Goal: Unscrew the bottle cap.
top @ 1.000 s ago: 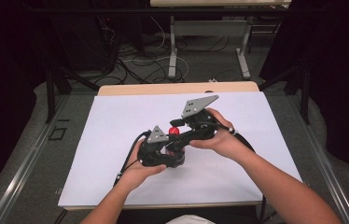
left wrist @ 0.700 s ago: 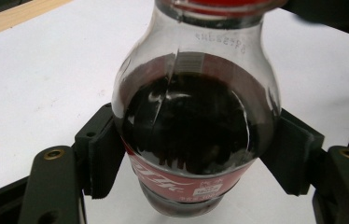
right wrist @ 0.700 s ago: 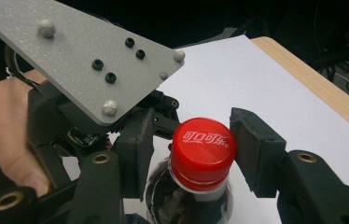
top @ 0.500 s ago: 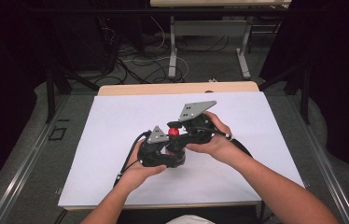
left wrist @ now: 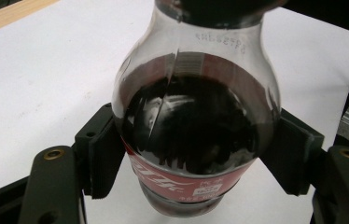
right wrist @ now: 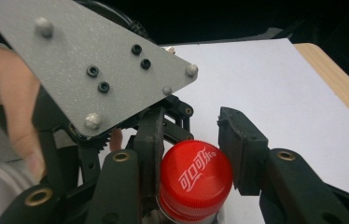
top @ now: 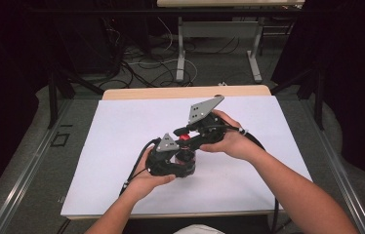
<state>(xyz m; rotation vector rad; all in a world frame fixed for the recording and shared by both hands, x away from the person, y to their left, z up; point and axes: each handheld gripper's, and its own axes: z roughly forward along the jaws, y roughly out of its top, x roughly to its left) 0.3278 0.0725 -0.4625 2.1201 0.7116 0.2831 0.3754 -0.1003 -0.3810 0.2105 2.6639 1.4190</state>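
My left claw [top: 183, 155] and my right claw [top: 186, 136] are black, each with a grey three-cornered plate on top with small screws, brass rings on the arms, and a black cable; my forearms are bare

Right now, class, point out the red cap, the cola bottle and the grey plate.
red cap [right wrist: 195, 179], right gripper view, on its printed top.
cola bottle [left wrist: 196, 135], left gripper view, on its dark, liquid-filled body.
grey plate [right wrist: 93, 65], right gripper view, on its flat face.
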